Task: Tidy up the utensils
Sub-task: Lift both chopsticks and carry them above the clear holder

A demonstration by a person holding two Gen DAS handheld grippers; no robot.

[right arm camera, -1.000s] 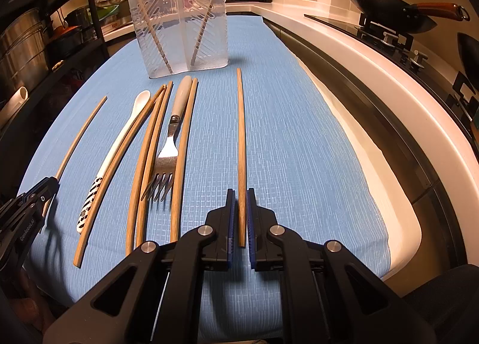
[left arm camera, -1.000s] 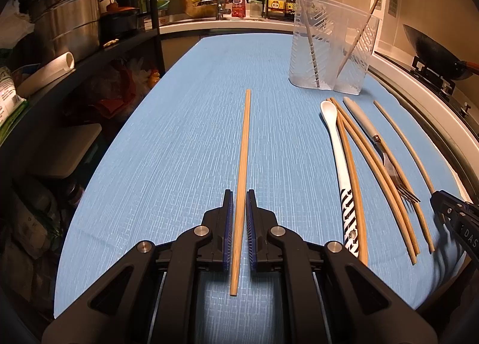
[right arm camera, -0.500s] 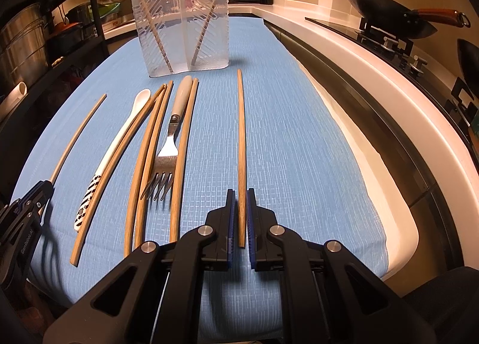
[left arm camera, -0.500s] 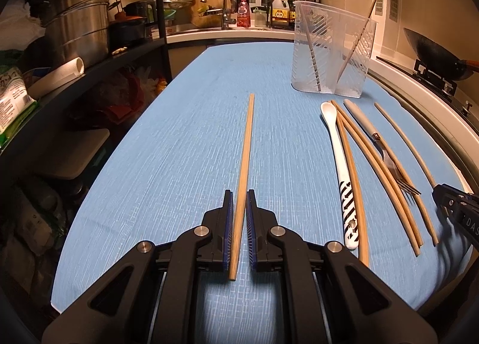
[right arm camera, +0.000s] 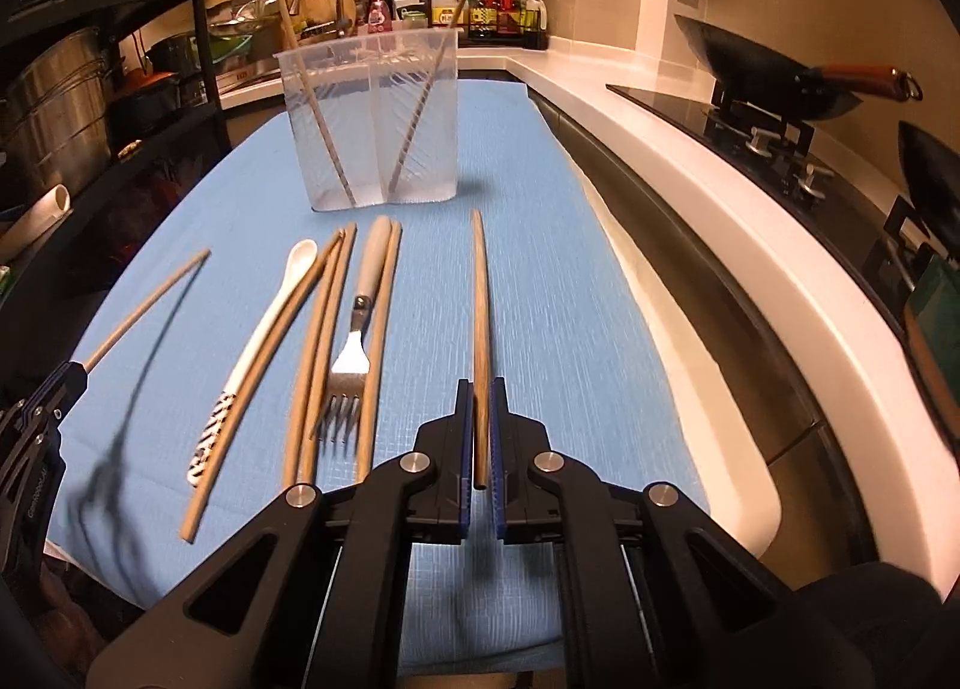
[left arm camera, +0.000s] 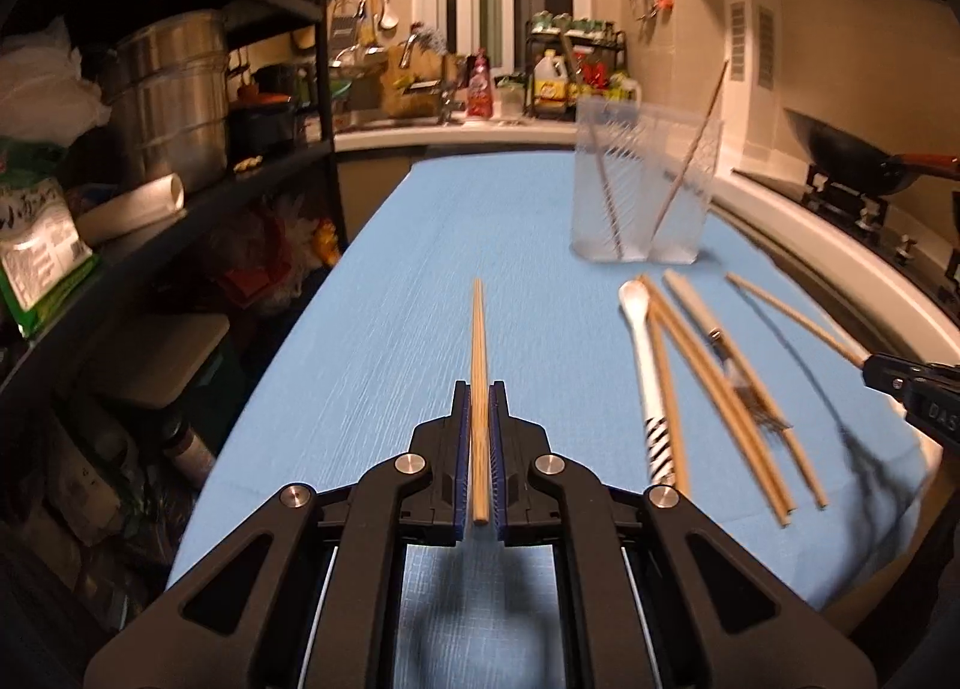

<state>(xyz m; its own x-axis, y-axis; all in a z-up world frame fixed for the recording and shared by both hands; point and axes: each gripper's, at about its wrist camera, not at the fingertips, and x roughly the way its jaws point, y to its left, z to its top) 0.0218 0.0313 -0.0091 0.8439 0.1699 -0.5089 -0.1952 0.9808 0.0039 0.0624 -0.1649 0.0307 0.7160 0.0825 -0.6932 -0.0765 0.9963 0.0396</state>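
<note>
Gripping one wooden chopstick in each gripper above the blue cloth [left arm camera: 390, 329].

Clamping the left gripper [left arm camera: 479, 389] tight on a chopstick [left arm camera: 478, 341] pointing toward 12 o'clock; pinching the right gripper [right arm camera: 478, 386] likewise on a second chopstick [right arm camera: 480, 299], also aimed at 12. Leaving a white spoon [right arm camera: 270, 317], a fork [right arm camera: 354, 353] and more chopsticks [right arm camera: 324, 329] lying on the cloth at 10 o'clock of the right gripper, with the clear holder [right arm camera: 372, 119] standing beyond at 11, two sticks leaning inside.
</note>
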